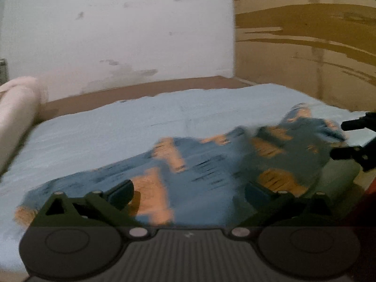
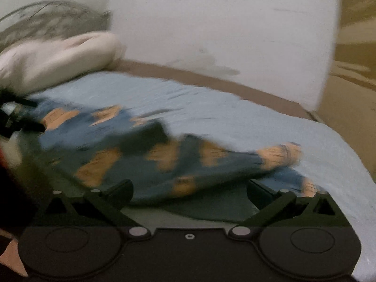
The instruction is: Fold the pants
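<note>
Blue pants with orange patches (image 1: 199, 164) lie spread and rumpled on a light blue bed sheet (image 1: 117, 122). In the left wrist view my left gripper (image 1: 189, 192) is open, just above the near part of the pants, with nothing between its fingers. My right gripper (image 1: 347, 138) shows at the right edge, open, beside the bunched end of the pants. In the right wrist view the pants (image 2: 145, 155) stretch from left to right, and my right gripper (image 2: 190, 192) is open over their near edge. The left gripper (image 2: 21, 117) shows at the left edge. Both views are motion-blurred.
A pale rolled pillow or blanket (image 2: 58, 56) lies at the head of the bed. A white wall (image 1: 117, 35) runs behind, with a brown bed frame edge (image 1: 141, 89). A tan patterned panel (image 1: 305, 47) stands at the right.
</note>
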{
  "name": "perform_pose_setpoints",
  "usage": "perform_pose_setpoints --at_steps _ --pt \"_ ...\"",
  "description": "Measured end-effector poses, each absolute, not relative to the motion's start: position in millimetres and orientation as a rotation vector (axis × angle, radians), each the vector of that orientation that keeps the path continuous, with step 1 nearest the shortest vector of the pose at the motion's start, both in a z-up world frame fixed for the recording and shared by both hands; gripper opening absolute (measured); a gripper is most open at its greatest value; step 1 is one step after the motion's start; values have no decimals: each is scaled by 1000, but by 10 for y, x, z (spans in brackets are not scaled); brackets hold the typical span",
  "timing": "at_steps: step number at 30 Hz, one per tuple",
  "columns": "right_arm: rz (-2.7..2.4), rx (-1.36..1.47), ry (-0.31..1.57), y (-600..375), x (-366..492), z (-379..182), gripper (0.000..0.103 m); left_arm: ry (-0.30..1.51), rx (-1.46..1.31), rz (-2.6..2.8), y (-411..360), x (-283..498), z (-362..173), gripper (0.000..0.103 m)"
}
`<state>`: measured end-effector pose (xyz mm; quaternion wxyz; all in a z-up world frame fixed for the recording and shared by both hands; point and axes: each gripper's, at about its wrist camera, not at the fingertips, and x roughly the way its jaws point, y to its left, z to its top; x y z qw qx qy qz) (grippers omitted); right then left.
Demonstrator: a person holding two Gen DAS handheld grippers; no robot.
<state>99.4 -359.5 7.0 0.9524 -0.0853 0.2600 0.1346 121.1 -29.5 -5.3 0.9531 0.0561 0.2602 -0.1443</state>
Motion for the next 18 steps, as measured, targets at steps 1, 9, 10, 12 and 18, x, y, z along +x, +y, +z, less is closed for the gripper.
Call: perform_pose_setpoints --at_steps 1,9,10,12,18 --pt "230 -143 530 -3741 1026 79 102 528 118 -321 -425 1261 -54 102" --pt "141 292 701 -5099 1634 -108 102 520 186 -539 -1466 1508 -52 102" --pt "178 347 727 -5208 1735 -142 100 531 194 -555 -1582 1517 -57 102" --pt "264 448 759 -5383 1927 -217 95 548 198 -561 -1745 1539 -92 101" --pt "307 638 789 -5601 2321 -311 31 587 202 -553 -1965 1554 -190 101"
